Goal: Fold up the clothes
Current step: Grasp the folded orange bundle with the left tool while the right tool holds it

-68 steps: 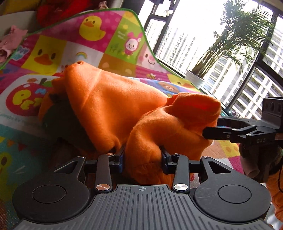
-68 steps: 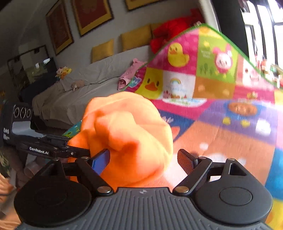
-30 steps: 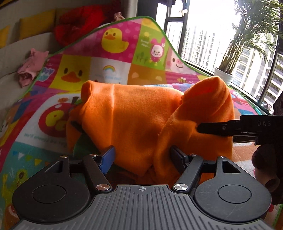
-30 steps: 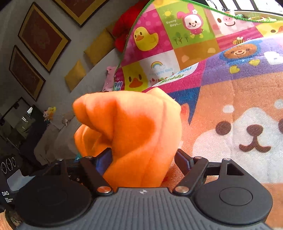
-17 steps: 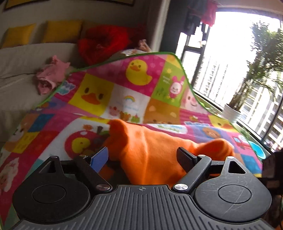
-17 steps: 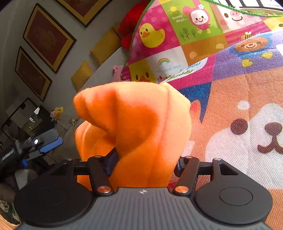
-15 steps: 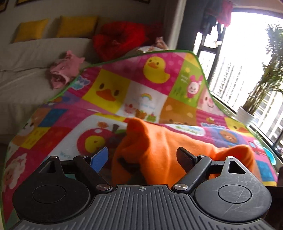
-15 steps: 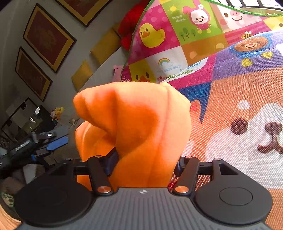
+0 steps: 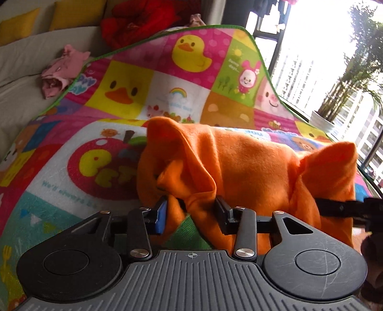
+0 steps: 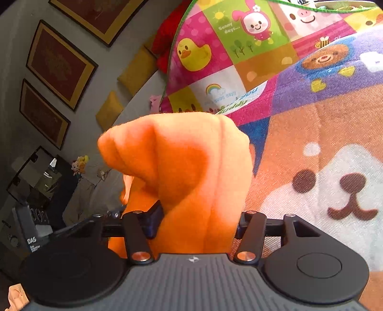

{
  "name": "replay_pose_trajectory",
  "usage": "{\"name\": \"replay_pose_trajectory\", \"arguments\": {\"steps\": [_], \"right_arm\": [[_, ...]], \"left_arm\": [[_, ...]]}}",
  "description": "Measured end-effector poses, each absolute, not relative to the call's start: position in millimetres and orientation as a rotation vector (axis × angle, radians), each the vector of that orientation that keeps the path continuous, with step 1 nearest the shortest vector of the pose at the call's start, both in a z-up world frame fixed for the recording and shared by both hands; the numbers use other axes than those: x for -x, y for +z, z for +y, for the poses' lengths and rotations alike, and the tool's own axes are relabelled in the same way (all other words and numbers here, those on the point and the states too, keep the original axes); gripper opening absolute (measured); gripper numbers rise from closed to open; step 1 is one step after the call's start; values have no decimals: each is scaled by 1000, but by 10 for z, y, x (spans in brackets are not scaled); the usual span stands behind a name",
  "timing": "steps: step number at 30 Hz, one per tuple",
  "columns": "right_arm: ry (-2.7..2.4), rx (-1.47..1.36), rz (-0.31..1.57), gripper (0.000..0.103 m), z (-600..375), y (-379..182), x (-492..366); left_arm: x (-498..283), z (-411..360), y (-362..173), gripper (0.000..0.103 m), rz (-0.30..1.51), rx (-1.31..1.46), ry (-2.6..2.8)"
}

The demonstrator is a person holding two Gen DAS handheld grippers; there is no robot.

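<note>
An orange fleece garment lies bunched on the colourful cartoon play mat. My left gripper is shut on a fold at the garment's left end, with green fabric showing below the pinch. In the left wrist view the right gripper reaches in from the right edge and pinches the garment's other raised end. The right wrist view shows that gripper shut on a thick peak of the orange fleece, which hides most of its jaws. The left gripper's body shows at the lower left there.
The mat's far corner is propped upright with a green border. A pale sofa behind holds yellow cushions, a red bundle and a pink garment. A large window with a potted plant is on the right. Framed pictures hang on the wall.
My left gripper let go, drew back open, then closed on a fold at the garment's left end. The right gripper closed on the orange peak and has stayed there.
</note>
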State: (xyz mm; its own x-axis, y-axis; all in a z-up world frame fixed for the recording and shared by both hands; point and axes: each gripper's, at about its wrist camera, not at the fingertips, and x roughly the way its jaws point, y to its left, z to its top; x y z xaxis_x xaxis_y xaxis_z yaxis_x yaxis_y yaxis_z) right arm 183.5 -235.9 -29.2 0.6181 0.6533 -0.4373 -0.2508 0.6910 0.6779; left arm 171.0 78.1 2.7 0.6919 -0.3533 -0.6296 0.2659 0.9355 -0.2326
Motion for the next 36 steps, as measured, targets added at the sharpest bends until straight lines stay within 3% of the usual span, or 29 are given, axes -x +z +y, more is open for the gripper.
{"name": "replay_pose_trajectory", "arguments": {"steps": [8,11,15,21,26,28,36], "right_arm": [[472,-275,667,54,-2718,229,-1846],[450,-99,634,54,-2590,435,-1873],[428,292,557,54,-2073,395,-1713],[367,706,368,56,-1542,92,-1329],[361,818,309,56,-1345,53,-1226],[353,844,299,56,-1292,41,-1202],[345,914,265,57,-1153,26,-1066]], "left_arm": [[-1107,34,3,43,778,57,-682],[-961,-243,-81,52,774,26,-777],[-946,-173,-135,57,787,58,-789],[-796,392,216,63,714,124,-786],[-1030,646,547,63,627,282,-731],[-1210,626,619,71,620,378,-747],[-2040,367,364,72,783,659,-700]]}}
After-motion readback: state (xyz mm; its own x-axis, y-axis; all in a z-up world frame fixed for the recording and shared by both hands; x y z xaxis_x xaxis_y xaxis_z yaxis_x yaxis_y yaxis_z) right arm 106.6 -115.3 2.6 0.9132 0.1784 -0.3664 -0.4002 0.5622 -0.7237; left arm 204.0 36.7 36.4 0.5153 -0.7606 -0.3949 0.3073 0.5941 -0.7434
